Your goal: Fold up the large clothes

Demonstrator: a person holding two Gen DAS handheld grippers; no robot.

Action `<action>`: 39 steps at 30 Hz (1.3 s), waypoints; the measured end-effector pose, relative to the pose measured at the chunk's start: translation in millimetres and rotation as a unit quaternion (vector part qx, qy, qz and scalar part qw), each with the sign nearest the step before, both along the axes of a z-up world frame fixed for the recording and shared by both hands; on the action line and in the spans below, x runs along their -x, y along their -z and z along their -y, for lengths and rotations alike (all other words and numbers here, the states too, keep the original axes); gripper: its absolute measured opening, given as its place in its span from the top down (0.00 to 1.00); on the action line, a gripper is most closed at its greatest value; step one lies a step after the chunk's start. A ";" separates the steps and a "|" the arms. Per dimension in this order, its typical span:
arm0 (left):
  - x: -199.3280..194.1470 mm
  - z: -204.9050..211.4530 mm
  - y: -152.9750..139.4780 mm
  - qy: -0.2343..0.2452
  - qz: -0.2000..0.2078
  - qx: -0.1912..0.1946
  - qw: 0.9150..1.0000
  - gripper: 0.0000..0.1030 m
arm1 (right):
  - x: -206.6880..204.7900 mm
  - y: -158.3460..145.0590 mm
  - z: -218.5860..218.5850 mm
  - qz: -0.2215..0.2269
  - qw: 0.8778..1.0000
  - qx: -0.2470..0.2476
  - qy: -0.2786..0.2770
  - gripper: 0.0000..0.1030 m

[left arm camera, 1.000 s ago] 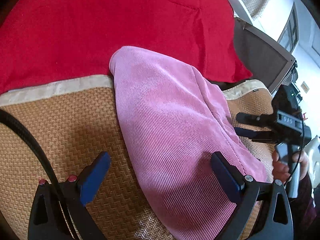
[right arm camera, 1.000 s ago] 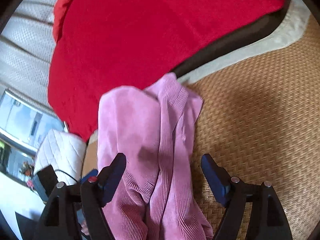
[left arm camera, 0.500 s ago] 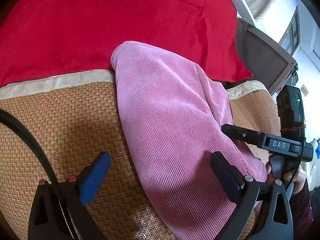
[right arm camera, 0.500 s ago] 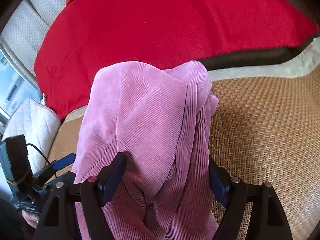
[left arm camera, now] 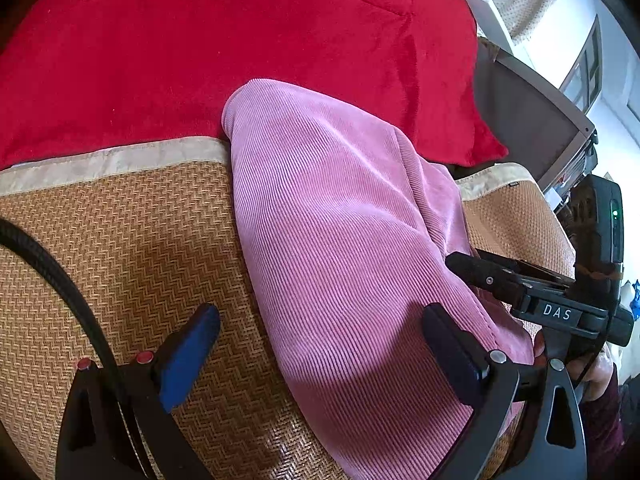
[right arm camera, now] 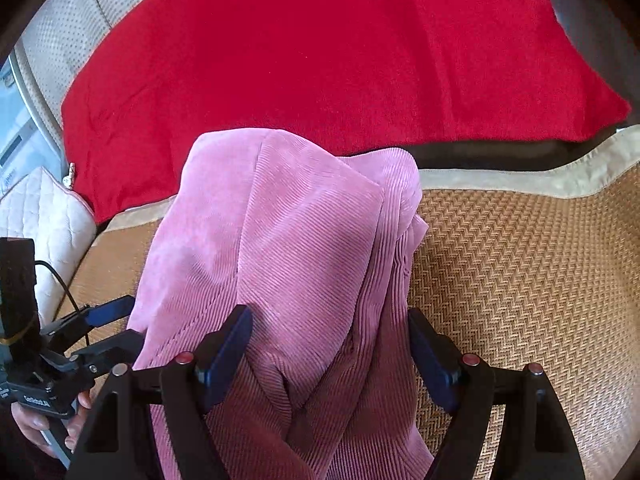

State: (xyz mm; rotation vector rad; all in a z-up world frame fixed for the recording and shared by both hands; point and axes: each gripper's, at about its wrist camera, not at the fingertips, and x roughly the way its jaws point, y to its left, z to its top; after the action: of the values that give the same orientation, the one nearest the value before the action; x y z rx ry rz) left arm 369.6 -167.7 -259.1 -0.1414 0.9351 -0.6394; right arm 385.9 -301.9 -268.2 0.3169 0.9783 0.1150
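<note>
A pink corduroy garment (left arm camera: 340,232) lies folded in a long strip on a woven straw mat (left arm camera: 120,248); its far end reaches a red blanket (left arm camera: 240,40). It also shows in the right wrist view (right arm camera: 296,248). My left gripper (left arm camera: 320,344) is open, its jaws wide apart over the garment's left edge, one finger over the mat. My right gripper (right arm camera: 330,344) is open, its blue-padded fingers (right arm camera: 228,344) straddling the garment's bunched near end. The right gripper also shows in the left wrist view (left arm camera: 520,284), at the garment's right side.
The red blanket (right arm camera: 340,52) covers the back of the surface. The mat (right arm camera: 520,280) extends right of the garment. A white quilted cushion (right arm camera: 36,220) lies at the left. A dark screen-like panel (left arm camera: 528,120) and a window stand beyond the bed.
My right gripper has moved forward over the garment, so the cloth now sits between its fingers. The left gripper has barely moved. Both stay open.
</note>
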 end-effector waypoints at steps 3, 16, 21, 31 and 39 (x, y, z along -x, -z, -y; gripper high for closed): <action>-0.3 0.3 -0.2 0.000 0.001 0.000 1.000 0.02 | 4.1 -0.9 -5.9 0.002 1.000 0.001 0.001 0.21; -3.7 1.0 -4.2 0.008 -0.004 0.016 1.000 0.03 | 13.4 -0.9 -0.9 0.010 1.000 0.013 -0.002 0.21; -7.4 3.0 -5.6 0.016 -0.012 0.031 0.999 0.03 | 13.5 -4.7 3.0 0.013 1.000 0.016 -0.003 0.21; -20.1 -0.3 2.0 0.030 -0.047 0.067 0.996 0.03 | 9.8 0.5 31.0 -0.002 0.997 -0.077 -0.011 0.21; -28.3 -3.3 9.8 0.052 -0.069 0.104 0.991 0.04 | 2.8 37.6 94.0 -0.036 0.961 -0.271 0.032 0.21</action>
State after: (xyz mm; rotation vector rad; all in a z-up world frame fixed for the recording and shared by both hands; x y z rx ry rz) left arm 397.9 -164.4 -268.8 -0.3285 1.0126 -0.8322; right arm 383.1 -396.0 -305.8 0.8597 0.9963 0.3156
